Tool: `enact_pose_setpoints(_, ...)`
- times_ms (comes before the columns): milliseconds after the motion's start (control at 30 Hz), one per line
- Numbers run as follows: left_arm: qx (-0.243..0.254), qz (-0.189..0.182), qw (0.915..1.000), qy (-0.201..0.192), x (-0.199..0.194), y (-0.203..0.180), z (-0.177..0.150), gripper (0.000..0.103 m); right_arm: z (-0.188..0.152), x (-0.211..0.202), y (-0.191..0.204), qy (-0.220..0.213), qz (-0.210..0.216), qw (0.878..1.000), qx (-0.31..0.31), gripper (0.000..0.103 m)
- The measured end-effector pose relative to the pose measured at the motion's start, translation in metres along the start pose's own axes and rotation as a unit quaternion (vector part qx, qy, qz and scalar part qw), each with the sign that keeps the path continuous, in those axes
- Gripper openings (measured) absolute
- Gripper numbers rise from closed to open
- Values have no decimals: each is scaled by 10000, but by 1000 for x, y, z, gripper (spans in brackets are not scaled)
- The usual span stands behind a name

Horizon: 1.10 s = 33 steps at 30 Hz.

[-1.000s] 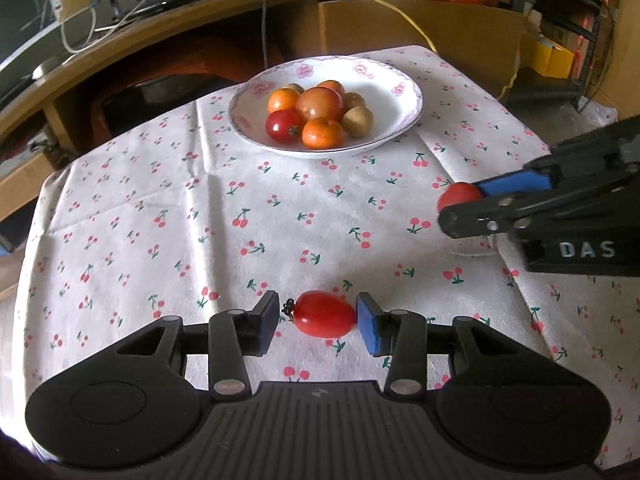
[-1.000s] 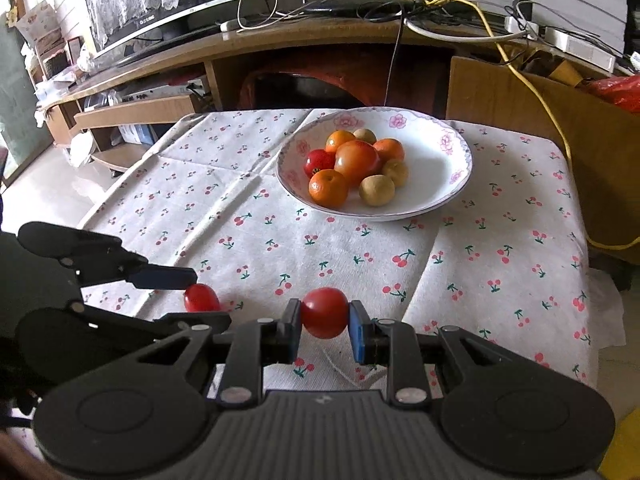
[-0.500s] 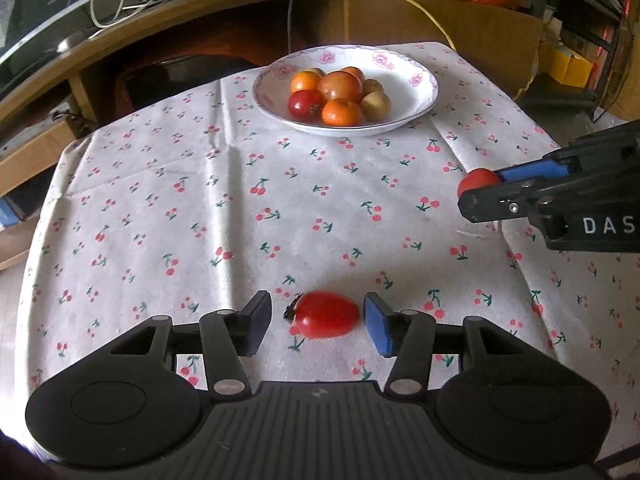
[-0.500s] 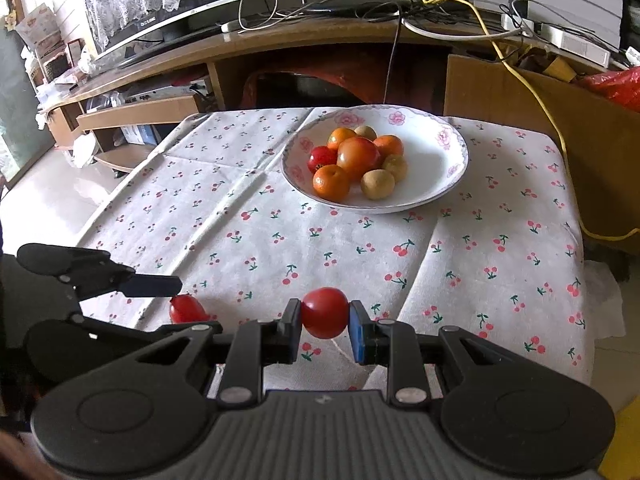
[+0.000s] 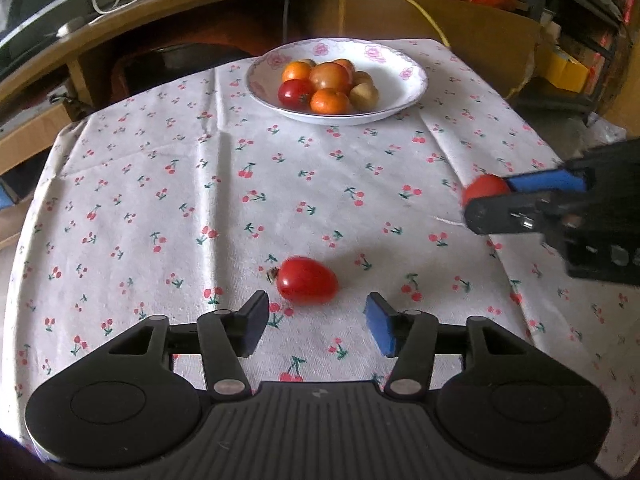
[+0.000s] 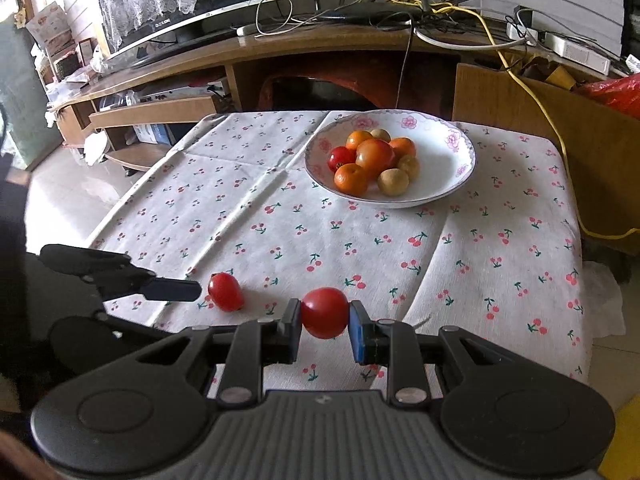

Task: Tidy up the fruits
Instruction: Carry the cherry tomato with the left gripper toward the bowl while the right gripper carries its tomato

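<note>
Table: covered by a white tablecloth point(image 5: 280, 184) printed with small red cherries; creases run across it.
Bowl: white bowl point(image 5: 404, 80) with pink flowers on the rim, at the far end of the cloth, well apart from both grippers.
Bowl contents: one red tomato point(image 5: 295, 93), a large orange-red fruit point(image 5: 330, 76), three small oranges, and yellowish-brown round fruits on the right side of the pile; all touching one another.
Left gripper: left gripper point(image 5: 316, 326) points down at the cloth, jaws opening; its pads stand apart on either side of empty cloth and press on nothing.
Oval tomato: oval tomato point(image 5: 307, 280) lies on the cloth just beyond the left gripper's fingertips, nearer the left-hand pad, stem end to the left. In the right wrist view it point(image 6: 226, 292) sits just beside the tip of the left gripper's finger; whether they touch there, cannot tell.
Right gripper: right gripper point(image 6: 325, 326) is clamped on a round tomato point(image 6: 325, 313), both blue pads pressed against its sides.
Round tomato: held clear above the cloth, near the right edge of the table; in the left wrist view it point(image 5: 484, 189) shows between the right gripper's finger ends, blurred.
Background: wooden desk point(image 6: 320, 46) with cables behind the table; a monitor at upper left.
</note>
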State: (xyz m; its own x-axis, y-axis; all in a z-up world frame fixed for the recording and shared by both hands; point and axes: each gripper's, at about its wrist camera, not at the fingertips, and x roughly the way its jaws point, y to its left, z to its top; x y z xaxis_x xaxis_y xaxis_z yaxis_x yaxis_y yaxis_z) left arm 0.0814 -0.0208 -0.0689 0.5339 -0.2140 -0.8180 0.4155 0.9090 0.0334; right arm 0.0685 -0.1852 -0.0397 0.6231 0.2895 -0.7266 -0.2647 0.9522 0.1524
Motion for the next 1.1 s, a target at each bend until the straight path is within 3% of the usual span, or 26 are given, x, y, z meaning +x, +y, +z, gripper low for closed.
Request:
enact_pose_setpoints(167, -303, 1, 9995, 9, 7, 3, 4, 64, -2, -2, -4, -3, -11, 10000, 87, 49)
enact_pose_setpoints(267, -334, 20, 9994, -54, 7, 2, 4, 51, -1, -1, -7, -6, 0, 9999, 116, 49)
enact_pose_setpoints(400, -244, 71, 9996, -124, 8, -2, 7, 44, 0, -2, -10, -14, 35, 9998, 176, 49)
enact_pose_setpoints(600, 12, 21, 10000, -4, 4, 1, 4, 41, -1, 0, -10, 24, 117, 9997, 202, 49)
enact_pose_setpoints(767, 83, 140, 9999, -2, 4, -1, 4, 44, -5, 5, -9, 167, 150, 9996, 180, 49)
enact_pose_setpoints(833, 68, 159, 9998, 19, 5, -2, 6, 56, -5, 6, -9, 183, 143, 9996, 179, 49)
enact_pose_setpoints(1033, -64, 209, 9998, 1, 11, -7, 12, 69, -5, 7, -9, 173, 129, 9996, 186, 49)
enact_pose_setpoints(1100, -181, 167, 9997, -17, 15, -7, 14, 67, -5, 8, -9, 184, 128, 9996, 179, 49)
